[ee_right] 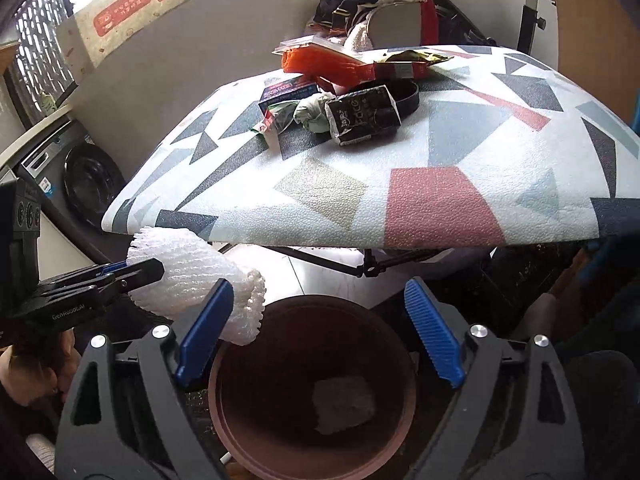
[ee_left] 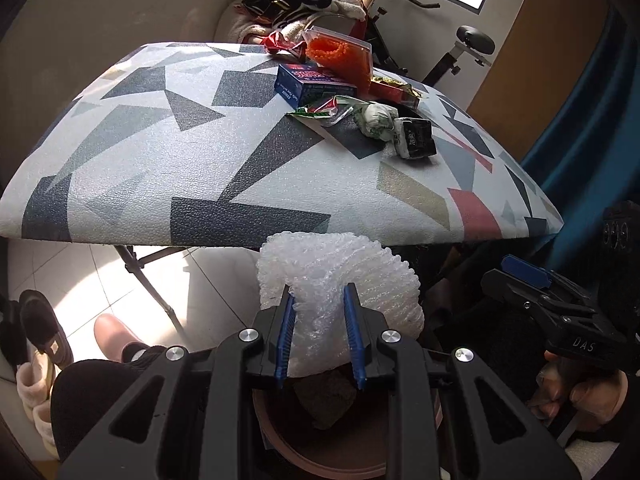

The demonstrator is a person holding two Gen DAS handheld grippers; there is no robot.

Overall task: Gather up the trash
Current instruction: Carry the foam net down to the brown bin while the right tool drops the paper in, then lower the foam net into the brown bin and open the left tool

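Left wrist: foam netting (ee_left: pixel 340 280) pinched in the left gripper (ee_left: pixel 320 304) over the bin (ee_right: pixel 312 396).
Right gripper (ee_right: pixel 320 320) gapes empty (one scrap already inside); next, let go.

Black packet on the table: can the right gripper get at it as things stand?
Probably yes. The right gripper is open and empty above the bin, and the black packet lies on top near the table's front, with nothing in between, though it needs a forward reach.

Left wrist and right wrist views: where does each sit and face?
Left wrist: on the left gripper, facing down over the table edge; it grips white foam netting; feet show.
Right wrist: on the open right gripper, above the round brown bin; a hand shows.
Shared: patterned table, netting, bin.
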